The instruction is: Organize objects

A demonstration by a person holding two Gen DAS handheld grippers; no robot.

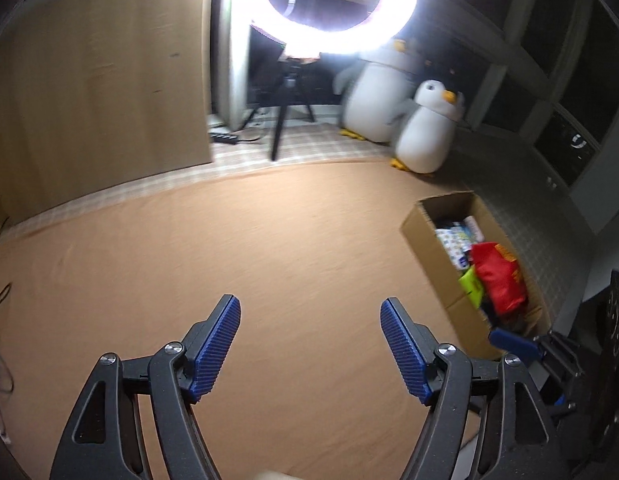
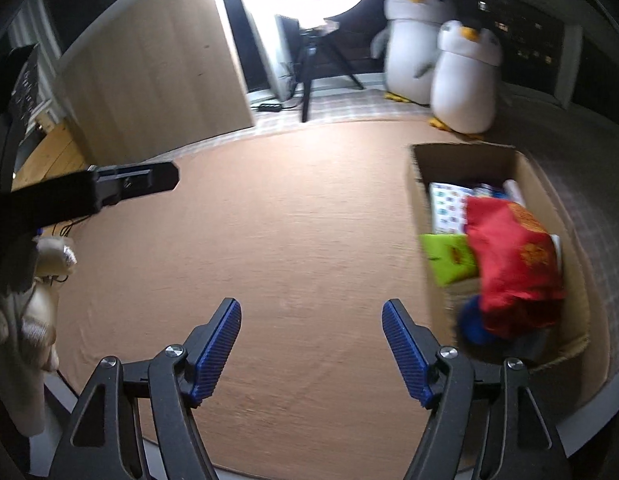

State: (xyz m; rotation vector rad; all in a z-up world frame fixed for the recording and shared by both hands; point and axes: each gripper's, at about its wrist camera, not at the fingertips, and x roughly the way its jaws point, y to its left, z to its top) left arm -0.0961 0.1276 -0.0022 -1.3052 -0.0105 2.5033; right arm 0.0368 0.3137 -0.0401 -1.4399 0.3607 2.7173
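Note:
An open cardboard box (image 1: 423, 236) stands at the right of the orange cloth surface (image 1: 269, 240). It also shows in the right wrist view (image 2: 419, 168). It holds a red cloth bag (image 2: 513, 256), a green packet (image 2: 449, 258), a patterned white packet (image 2: 447, 206) and a blue item (image 2: 471, 322). The red bag (image 1: 499, 276) and green packet (image 1: 471, 286) show in the left wrist view too. My left gripper (image 1: 310, 346) is open and empty over the cloth. My right gripper (image 2: 311, 348) is open and empty, left of the box. The left gripper's body (image 2: 121, 184) shows at the left of the right wrist view.
Two plush penguins (image 1: 427, 132) stand at the back right. A bright ring light (image 1: 337, 8) on a tripod (image 1: 287, 120) stands at the back, with a power strip (image 1: 225, 138) on the checked floor. A wooden panel (image 1: 101, 92) is at back left.

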